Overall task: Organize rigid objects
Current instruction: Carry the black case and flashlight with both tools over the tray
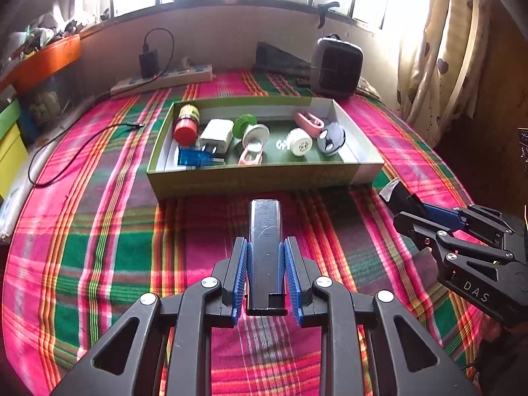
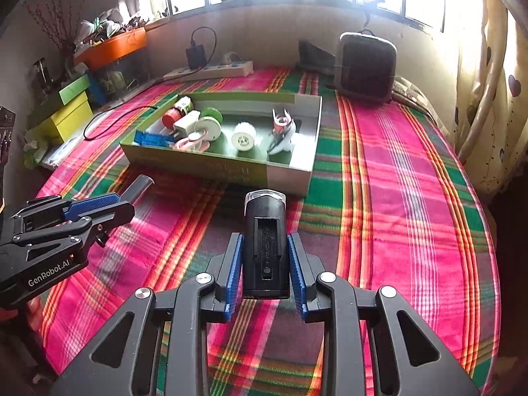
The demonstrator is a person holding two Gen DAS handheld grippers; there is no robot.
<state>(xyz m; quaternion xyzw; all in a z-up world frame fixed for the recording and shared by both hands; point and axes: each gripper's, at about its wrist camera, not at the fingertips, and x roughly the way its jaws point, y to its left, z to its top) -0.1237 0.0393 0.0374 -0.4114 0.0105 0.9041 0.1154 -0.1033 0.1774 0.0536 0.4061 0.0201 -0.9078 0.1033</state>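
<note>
Both grippers grip: left gripper (image 1: 265, 247) a grey bar (image 1: 265, 227), right gripper (image 2: 265, 247) a black lamp (image 2: 265, 227). Carry each forward over the box (image 1: 257, 178) ahead, release in its bare gaps.

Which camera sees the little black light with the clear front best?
The right wrist view shows it best: the black light sits centred, clamped in the right gripper, with its clear lens and slotted back plain. The left wrist view shows only its lens end poking out sideways at the right edge.
</note>
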